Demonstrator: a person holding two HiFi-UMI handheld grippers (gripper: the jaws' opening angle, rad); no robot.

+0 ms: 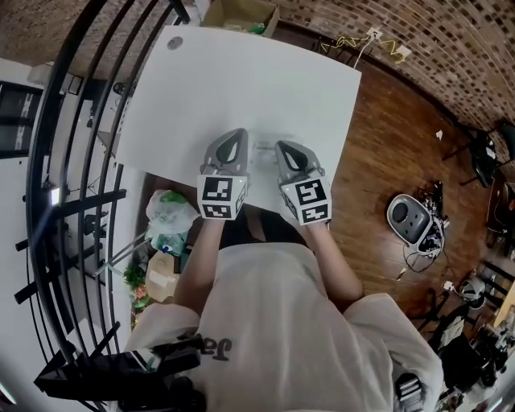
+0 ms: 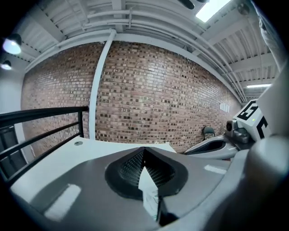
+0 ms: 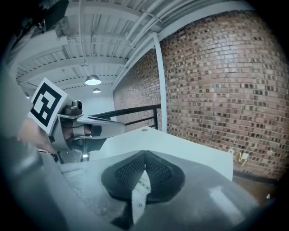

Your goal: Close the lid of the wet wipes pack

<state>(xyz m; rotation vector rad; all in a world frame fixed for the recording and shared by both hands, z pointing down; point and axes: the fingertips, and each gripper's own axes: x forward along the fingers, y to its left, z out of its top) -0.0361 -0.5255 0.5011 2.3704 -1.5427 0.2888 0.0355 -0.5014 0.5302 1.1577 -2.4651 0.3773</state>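
Observation:
The wet wipes pack [image 1: 264,152] is a pale, faint shape on the white table [image 1: 241,80], near its front edge. Whether its lid is up or down cannot be made out. My left gripper [image 1: 239,134] lies just left of the pack and my right gripper [image 1: 283,147] just right of it, both pointing away from me. In the left gripper view the jaw tips of the left gripper [image 2: 144,151] meet, with a thin pale sliver showing in the gap below them. The right gripper [image 3: 145,156] looks the same in its own view. Each gripper view shows the other gripper alongside.
A cardboard box [image 1: 241,14] stands past the table's far edge. A black railing [image 1: 72,121] runs along the left. Bags [image 1: 169,213] sit under the table's near left corner. Wooden floor [image 1: 386,145] with a round device [image 1: 409,217] and cables lies to the right.

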